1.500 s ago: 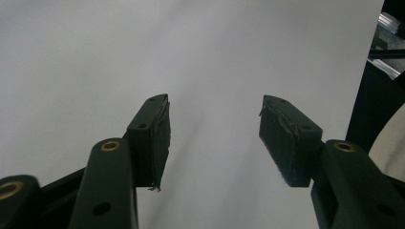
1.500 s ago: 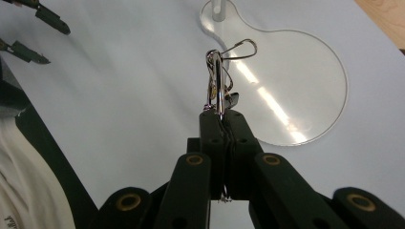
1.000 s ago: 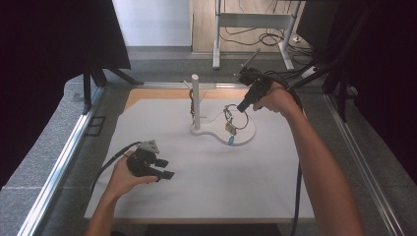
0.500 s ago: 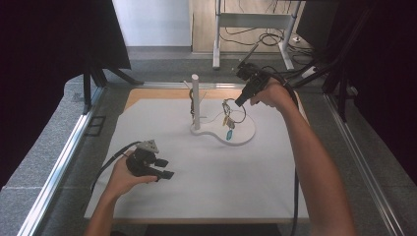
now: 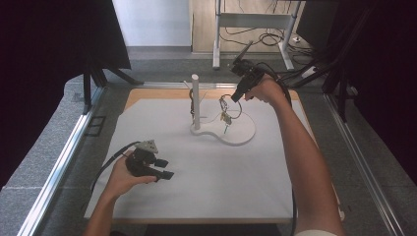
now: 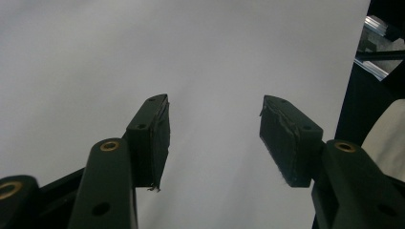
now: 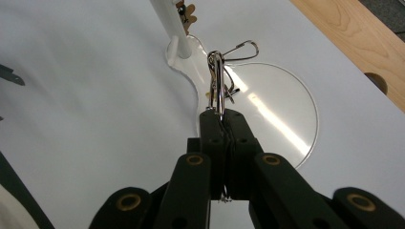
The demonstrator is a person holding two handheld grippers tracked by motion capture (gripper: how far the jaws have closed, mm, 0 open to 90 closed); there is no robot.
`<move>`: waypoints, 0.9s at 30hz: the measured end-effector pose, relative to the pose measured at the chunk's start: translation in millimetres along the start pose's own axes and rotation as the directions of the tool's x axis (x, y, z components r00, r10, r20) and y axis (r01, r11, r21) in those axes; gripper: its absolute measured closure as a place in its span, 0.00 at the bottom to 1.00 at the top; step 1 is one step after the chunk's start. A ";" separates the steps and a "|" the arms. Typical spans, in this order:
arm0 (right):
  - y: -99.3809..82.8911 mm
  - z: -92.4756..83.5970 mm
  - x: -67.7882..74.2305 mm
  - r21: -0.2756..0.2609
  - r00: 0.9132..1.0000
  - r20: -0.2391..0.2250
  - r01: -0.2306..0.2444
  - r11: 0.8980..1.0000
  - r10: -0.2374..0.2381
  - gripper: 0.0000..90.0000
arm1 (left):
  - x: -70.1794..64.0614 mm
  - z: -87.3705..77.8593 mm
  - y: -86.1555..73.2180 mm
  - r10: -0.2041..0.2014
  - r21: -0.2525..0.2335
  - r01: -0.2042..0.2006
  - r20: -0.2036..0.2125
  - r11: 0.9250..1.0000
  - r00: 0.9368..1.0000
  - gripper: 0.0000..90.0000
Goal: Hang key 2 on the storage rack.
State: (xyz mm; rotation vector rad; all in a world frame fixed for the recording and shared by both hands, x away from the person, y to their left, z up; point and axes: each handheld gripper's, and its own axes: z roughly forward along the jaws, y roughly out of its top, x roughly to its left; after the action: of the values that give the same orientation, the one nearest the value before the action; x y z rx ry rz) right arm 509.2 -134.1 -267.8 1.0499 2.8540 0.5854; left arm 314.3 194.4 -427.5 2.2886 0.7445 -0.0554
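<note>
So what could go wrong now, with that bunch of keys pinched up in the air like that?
The right gripper pinches only the thin edge of the key ring, so the bunch might slip and drop onto the stand's base. The dangling keys hang close to the white post and could snag it or tip the stand.

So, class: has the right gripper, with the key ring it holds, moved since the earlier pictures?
Yes. The right gripper, shut on the key ring, has shifted toward the white post and slightly farther up the high view, lifting the keys above the white base.
</note>
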 end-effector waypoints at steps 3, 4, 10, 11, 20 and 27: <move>4.5 1.6 -2.8 -0.002 1.000 0.003 -0.010 1.000 0.010 0.98 | -0.4 -1.0 -0.3 0.002 0.001 -0.002 -0.001 1.000 1.000 0.50; 6.1 2.4 -4.3 -0.005 1.000 0.003 -0.009 1.000 0.009 0.98 | -0.6 -1.4 -0.4 0.002 0.000 -0.002 0.000 1.000 1.000 0.49; 16.4 8.5 -8.2 -0.015 1.000 0.005 -0.019 1.000 0.019 0.98 | -0.4 -3.5 -1.0 0.009 -0.003 -0.009 0.001 1.000 1.000 0.49; 18.2 9.5 -8.0 -0.012 1.000 0.007 -0.022 1.000 0.022 0.98 | -0.5 -3.8 -1.1 0.009 -0.003 -0.009 0.001 1.000 1.000 0.49; 33.1 20.0 -11.2 -0.013 1.000 0.004 -0.020 1.000 0.020 0.98 | -1.7 -4.1 -1.7 0.013 -0.003 -0.013 0.001 1.000 1.000 0.49; 47.4 30.8 -9.8 0.004 1.000 0.016 -0.003 1.000 0.003 0.98 | -2.2 -4.5 -2.1 0.014 -0.007 -0.014 0.004 1.000 1.000 0.49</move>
State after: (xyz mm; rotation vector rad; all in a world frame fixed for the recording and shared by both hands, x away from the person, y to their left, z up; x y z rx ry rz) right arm 551.2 -96.9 -280.0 1.0552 2.8415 0.5699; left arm 310.6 197.4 -424.9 2.2858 0.7253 -0.0513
